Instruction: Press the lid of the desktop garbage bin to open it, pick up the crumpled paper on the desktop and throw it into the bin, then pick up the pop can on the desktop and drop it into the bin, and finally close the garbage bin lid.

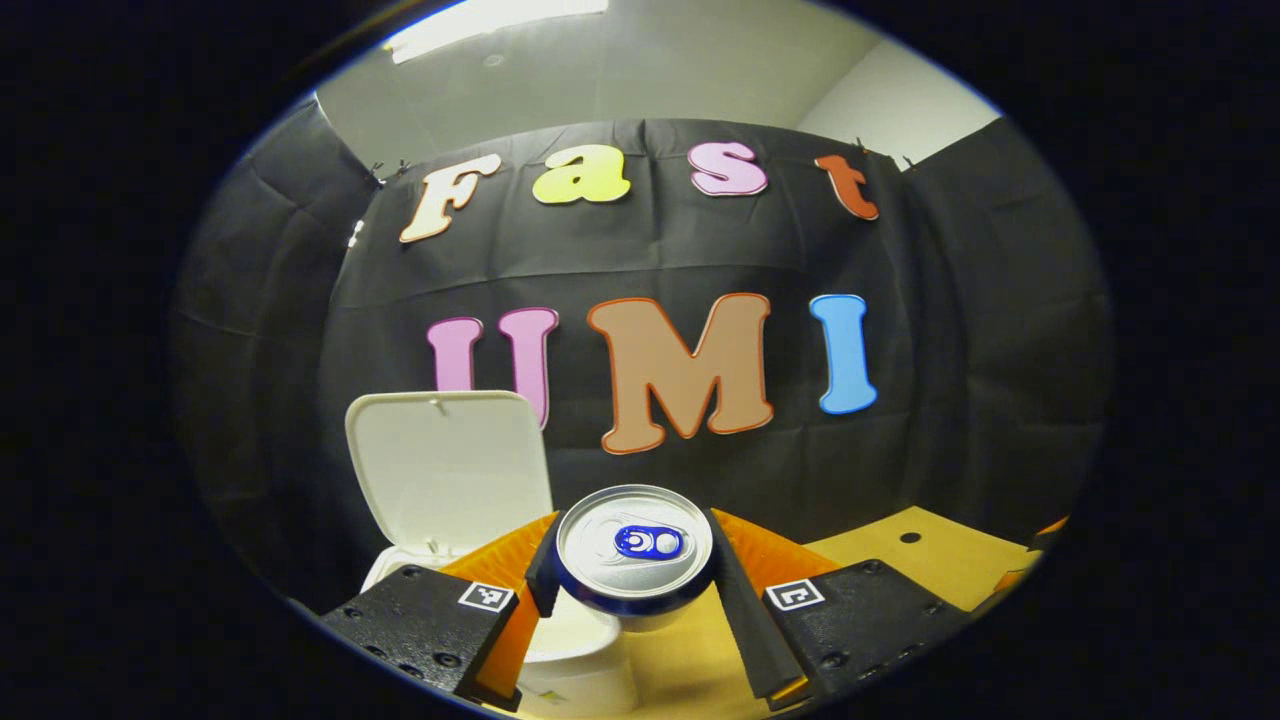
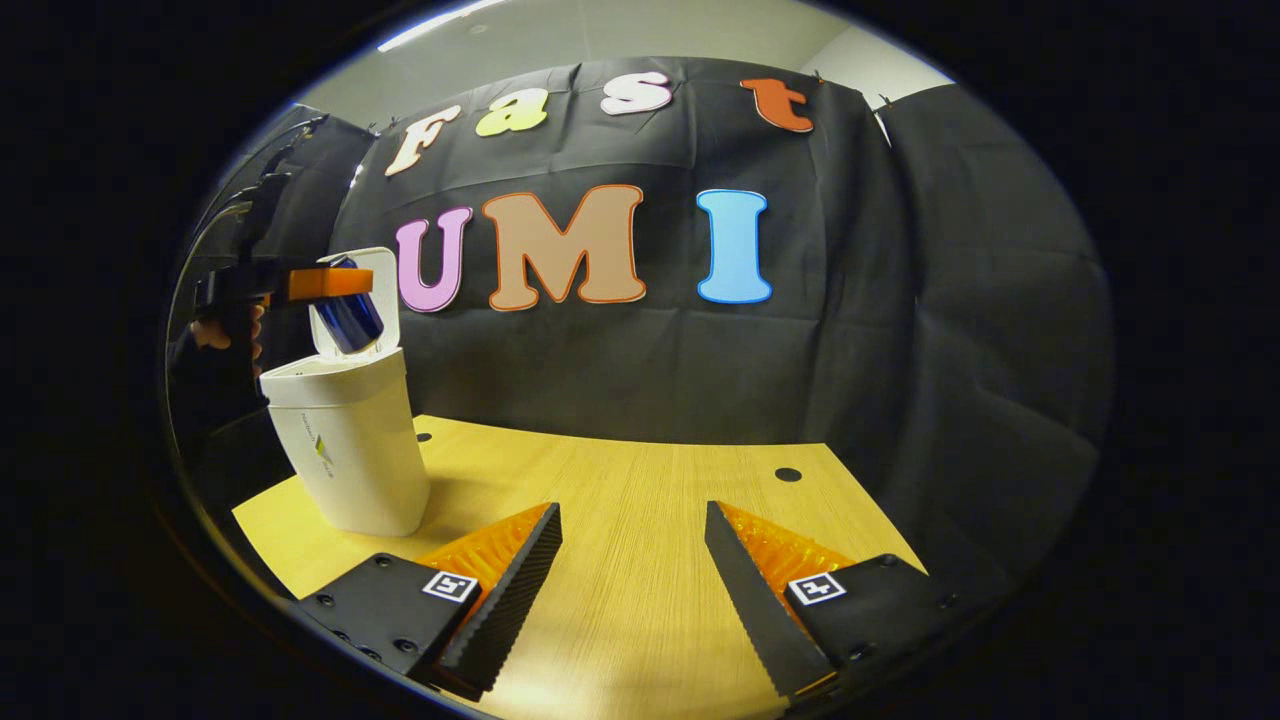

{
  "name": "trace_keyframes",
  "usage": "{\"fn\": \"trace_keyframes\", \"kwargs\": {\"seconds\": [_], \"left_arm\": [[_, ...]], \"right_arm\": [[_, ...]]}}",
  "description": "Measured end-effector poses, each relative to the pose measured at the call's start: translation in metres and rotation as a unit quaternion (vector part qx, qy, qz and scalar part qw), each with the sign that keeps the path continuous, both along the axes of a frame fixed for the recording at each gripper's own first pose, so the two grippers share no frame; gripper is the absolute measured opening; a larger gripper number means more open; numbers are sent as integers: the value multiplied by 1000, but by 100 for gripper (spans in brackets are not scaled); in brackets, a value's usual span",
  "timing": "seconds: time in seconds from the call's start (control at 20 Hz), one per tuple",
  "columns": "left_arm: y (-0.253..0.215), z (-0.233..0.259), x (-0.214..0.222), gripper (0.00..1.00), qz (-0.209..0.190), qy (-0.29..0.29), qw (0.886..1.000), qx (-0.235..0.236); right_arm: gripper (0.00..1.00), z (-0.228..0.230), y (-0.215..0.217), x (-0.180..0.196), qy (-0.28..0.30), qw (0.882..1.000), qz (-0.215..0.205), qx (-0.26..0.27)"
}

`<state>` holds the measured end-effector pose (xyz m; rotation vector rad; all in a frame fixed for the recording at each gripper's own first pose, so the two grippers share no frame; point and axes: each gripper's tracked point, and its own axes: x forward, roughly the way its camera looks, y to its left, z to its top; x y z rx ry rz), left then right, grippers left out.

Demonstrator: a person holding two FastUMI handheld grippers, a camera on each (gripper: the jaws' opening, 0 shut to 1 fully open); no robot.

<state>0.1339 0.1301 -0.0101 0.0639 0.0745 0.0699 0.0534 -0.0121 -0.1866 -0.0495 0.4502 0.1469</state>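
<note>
The pop can (image 1: 634,548), silver-topped with a blue tab, stands upright between the fingers of my left gripper (image 1: 632,570), which is shut on it. Just behind and below it is the white desktop bin (image 1: 575,640) with its lid (image 1: 450,470) raised. In the right gripper view the same bin (image 2: 345,445) stands at the far left of the table, lid (image 2: 375,275) up, and the left gripper (image 2: 325,283) holds the blue can (image 2: 350,318) tilted over the bin's mouth. My right gripper (image 2: 630,560) hangs open over the table with nothing between its fingers. The bin's inside is hidden.
The wooden table (image 2: 640,500) has small dark holes (image 2: 788,474) near its back edge. A black cloth wall (image 2: 900,330) closes the booth right behind the table. A hand (image 2: 215,335) holds the left gripper at the far left.
</note>
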Motion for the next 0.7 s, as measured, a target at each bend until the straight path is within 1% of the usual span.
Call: {"fn": "trace_keyframes", "kwargs": {"seconds": [0.2, 0.3, 0.55, 0.7], "left_arm": [[56, -25, 15, 76, 52, 27, 998, -3], [74, -43, 18, 76, 68, 49, 996, -8], [107, -86, 19, 76, 111, 92, 989, -34], [117, -110, 16, 77, 125, 115, 985, -44]], "right_arm": [[96, -2, -1, -5, 2, 1000, -7, 0], [97, -1, -1, -7, 3, 1000, -8, -2], [96, -4, 2, -11, 7, 1000, -8, -5], [96, -1, 5, -10, 6, 1000, -6, -7]]}}
